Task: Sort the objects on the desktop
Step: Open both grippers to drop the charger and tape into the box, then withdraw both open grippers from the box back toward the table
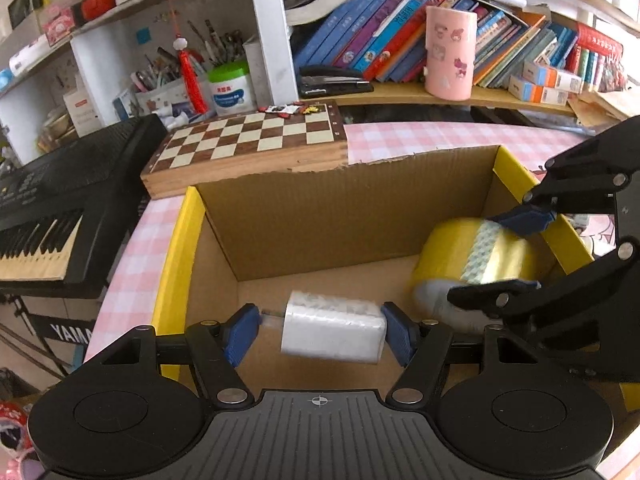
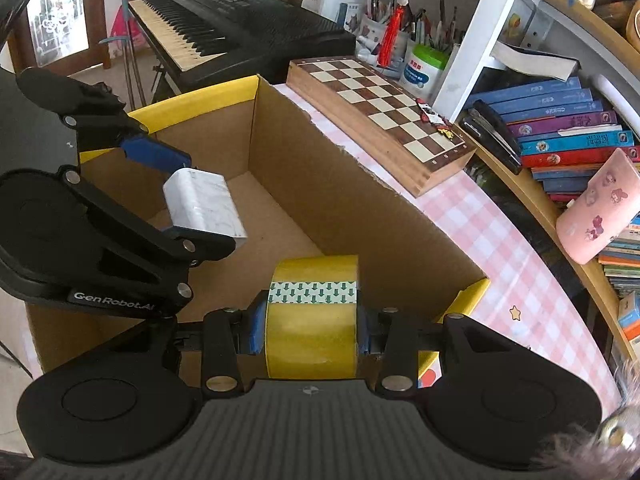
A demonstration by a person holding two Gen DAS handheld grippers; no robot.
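Observation:
A white wrapped pack (image 1: 332, 326) hangs inside the open cardboard box (image 1: 320, 216), with my left gripper (image 1: 320, 334) shut on its two ends. The same pack (image 2: 204, 204) shows in the right wrist view, held by the left gripper (image 2: 176, 196) at the left. My right gripper (image 2: 312, 330) is shut on a roll of yellow tape (image 2: 314, 316) with a green-arrow strip across it. That tape roll (image 1: 472, 256) sits low in the box's right side in the left wrist view, clamped by the right gripper (image 1: 504, 256).
The box (image 2: 360, 200) has yellow edges and stands on a pink checked tablecloth (image 2: 500, 248). A chessboard (image 1: 256, 140) lies just behind it. A black keyboard (image 1: 60, 200) stands at the left. Shelves with books (image 1: 420, 32), a pink holder (image 1: 450, 52) and a stapler (image 1: 332, 80) fill the back.

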